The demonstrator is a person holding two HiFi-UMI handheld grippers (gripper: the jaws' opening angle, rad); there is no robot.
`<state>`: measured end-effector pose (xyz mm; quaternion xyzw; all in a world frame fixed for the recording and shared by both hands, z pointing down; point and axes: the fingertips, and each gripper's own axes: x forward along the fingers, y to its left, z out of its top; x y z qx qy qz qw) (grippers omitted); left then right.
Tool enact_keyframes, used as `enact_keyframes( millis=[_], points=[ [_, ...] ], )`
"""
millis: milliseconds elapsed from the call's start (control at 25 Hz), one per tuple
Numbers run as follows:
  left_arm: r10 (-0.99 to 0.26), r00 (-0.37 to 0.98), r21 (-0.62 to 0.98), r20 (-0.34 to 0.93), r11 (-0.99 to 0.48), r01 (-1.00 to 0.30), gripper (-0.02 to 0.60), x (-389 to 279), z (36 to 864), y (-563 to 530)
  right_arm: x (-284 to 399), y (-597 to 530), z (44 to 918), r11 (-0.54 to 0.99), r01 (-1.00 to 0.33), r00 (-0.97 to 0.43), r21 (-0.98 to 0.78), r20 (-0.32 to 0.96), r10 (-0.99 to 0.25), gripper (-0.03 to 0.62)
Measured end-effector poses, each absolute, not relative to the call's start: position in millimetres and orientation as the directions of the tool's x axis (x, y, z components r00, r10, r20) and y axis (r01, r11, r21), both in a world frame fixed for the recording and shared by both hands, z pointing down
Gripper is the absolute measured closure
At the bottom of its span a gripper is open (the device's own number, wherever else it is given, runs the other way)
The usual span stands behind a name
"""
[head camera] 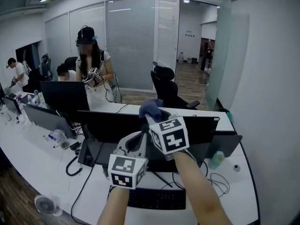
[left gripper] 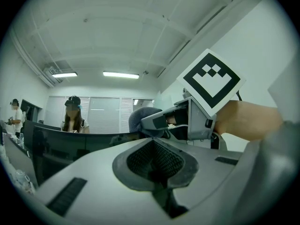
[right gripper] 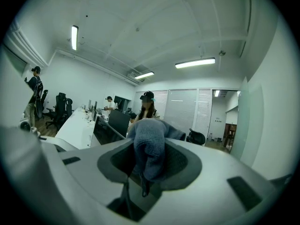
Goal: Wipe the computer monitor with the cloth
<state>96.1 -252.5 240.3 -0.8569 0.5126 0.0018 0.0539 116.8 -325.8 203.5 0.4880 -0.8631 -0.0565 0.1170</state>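
Right gripper [right gripper: 146, 170]: jaws clamped on a blue-grey bunched cloth [right gripper: 149, 146], a fold pinched between the pads and the rest bulging out past the tips. Left gripper [left gripper: 154, 168]: jaws closed together on nothing, held up just beside and below the right one. In the head view the cloth sits at the top edge of the wide black flat-panel computer monitor [head camera: 112, 125], about mid-width; whether it touches the frame is not clear from here. Progress, as a judgement: cloth is secured and brought to the monitor, so the pickup is done; the dark screen shows no visible wipe marks (none would show at this resolution anyway), so I count the whole face as left to do. Monitor stands upright on the white desk [head camera: 42, 158], long axis running left to right across it, screen facing the person, a black keyboard [head camera: 157, 199] in front of it. The cloth's long axis follows the line of the jaws, pointing forward and away over the monitor's top.
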Motion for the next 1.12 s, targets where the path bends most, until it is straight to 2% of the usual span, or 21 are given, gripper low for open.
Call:
enact_keyframes(
  millis=[1120],
  points=[
    [-0.843,0.534,-0.123,-0.063,-0.524,-0.842,0.574,187,237,-253,214,-322,201,0.493,-0.846,-0.467,0.204,0.165,-0.869,0.45]
  ],
)
